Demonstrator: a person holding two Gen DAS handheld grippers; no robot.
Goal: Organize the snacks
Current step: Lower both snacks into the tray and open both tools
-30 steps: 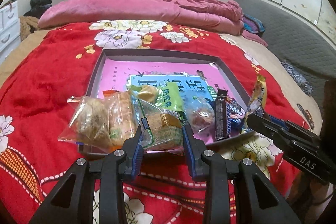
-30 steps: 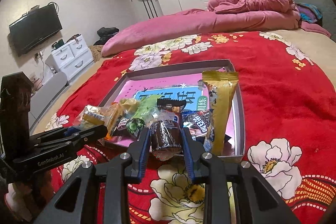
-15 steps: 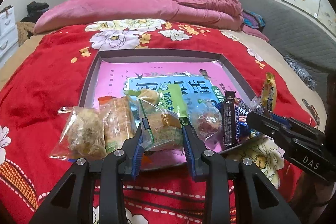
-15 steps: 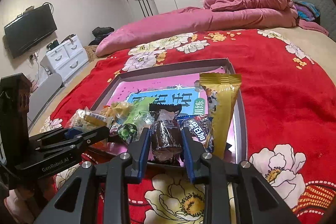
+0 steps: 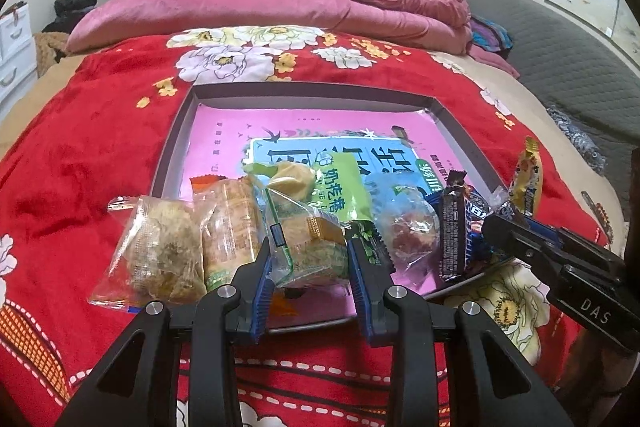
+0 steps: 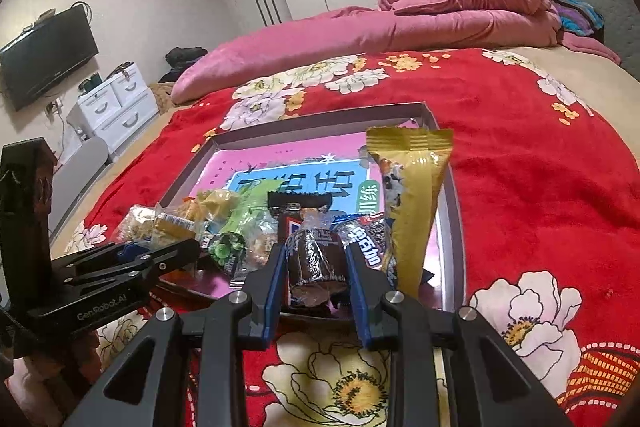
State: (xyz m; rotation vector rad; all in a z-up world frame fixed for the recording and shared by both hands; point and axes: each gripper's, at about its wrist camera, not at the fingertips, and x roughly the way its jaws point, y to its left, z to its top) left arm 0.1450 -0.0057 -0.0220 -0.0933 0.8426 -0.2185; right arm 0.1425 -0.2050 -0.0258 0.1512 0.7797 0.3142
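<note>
A grey-rimmed tray point(image 5: 308, 90) with a pink and blue printed floor lies on the red flowered bedspread; it also shows in the right wrist view point(image 6: 320, 119). Several wrapped snacks crowd its near edge. My left gripper point(image 5: 310, 259) is shut on a clear-wrapped green and tan cake point(image 5: 308, 247), held above the near rim. My right gripper point(image 6: 316, 263) is shut on a dark chocolate roll point(image 6: 316, 263) at the tray's near right. A gold wrapper point(image 6: 412, 203) stands upright to its right. The right gripper also shows in the left wrist view point(image 5: 556, 259), the left gripper in the right wrist view point(image 6: 132, 263).
Two clear-bagged pastries point(image 5: 160, 251) overhang the tray's near left corner. A green packet point(image 5: 344, 187), a red-filled bag point(image 5: 408, 231) and dark bars point(image 5: 454, 227) lie in the tray. A pink duvet point(image 5: 280, 7) is heaped at the bed's far end. White drawers point(image 6: 116, 107) stand left.
Both grippers have lifted slightly with their snacks still held, so the tray's near rim sits lower in view. The snacks in the tray have not moved.
</note>
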